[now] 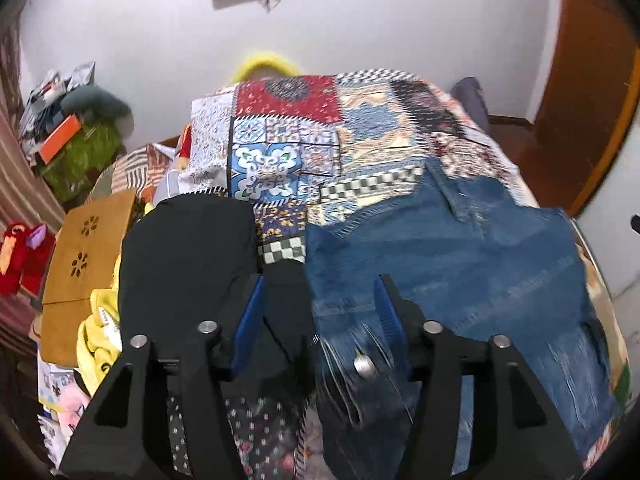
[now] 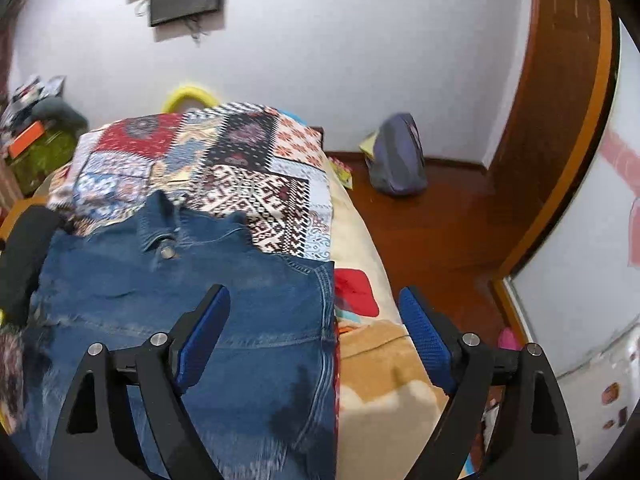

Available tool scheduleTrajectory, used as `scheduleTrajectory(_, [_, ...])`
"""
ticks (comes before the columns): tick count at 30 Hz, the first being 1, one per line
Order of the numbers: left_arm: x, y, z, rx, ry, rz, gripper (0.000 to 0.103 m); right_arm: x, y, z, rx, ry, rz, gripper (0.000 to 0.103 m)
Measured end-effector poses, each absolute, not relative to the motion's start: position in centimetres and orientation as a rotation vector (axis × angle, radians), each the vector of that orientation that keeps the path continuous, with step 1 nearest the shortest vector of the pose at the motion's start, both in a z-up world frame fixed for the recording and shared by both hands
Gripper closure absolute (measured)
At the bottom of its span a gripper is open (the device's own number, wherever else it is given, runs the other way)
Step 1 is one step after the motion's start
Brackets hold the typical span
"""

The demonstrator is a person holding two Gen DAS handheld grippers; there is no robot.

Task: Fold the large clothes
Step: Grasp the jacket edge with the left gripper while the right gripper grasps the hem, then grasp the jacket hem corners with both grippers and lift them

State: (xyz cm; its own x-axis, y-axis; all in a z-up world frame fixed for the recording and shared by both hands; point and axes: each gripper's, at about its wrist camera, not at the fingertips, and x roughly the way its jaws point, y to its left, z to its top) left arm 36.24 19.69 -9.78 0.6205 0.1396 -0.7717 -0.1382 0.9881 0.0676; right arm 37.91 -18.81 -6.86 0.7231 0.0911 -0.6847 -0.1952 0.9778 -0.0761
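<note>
1. Left gripper (image 1: 318,300): fingers spread apart, holding nothing, hovering over the seam where the jeans (image 1: 460,272) meet a black garment (image 1: 188,248).
2. Right gripper (image 2: 314,312): fingers wide apart, empty, straddling the jeans' (image 2: 180,300) right edge; left finger over denim, right finger out past the bed (image 2: 372,360) edge, over the floor.
3. Jeans lie flat on the bed right under both grippers. Waistband and button at the far end, frayed hems near; long axis runs away from the cameras, roughly along the fingers.
4. Key relation: the right gripper is nearer the jeans' right side seam, the left gripper nearer their left edge. Near end likely the place to grab, judging by position.
5. Look: blue denim, worn and faded patches, a dark patch near the right seam, already looks doubled leg on leg — not sure.
6. Black garment just left of the jeans, edges touching or overlapping; can't tell which.
7. Farther: patchwork cover (image 1: 320,128) under the waistband.
</note>
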Motion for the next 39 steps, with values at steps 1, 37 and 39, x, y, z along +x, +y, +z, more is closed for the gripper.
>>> scheduleTrajectory(1, [35.3,19.4,-9.4,0.004,0.879,0.152,0.037,37.1,-18.6,-6.5,-0.162,0.738,0.167,0.016])
scheduleTrajectory(37, [19.3,16.1,-25.7,-0.433,1.288,-0.079,0.023,22.5,-25.6,-20.8,0.101,1.155,0.185,0.019])
scheduleTrajectory(39, [18.9,16.0,-25.6,-0.459,1.287,-0.092,0.023,22.0,-25.9,-21.0,0.129,1.148,0.191,0.028])
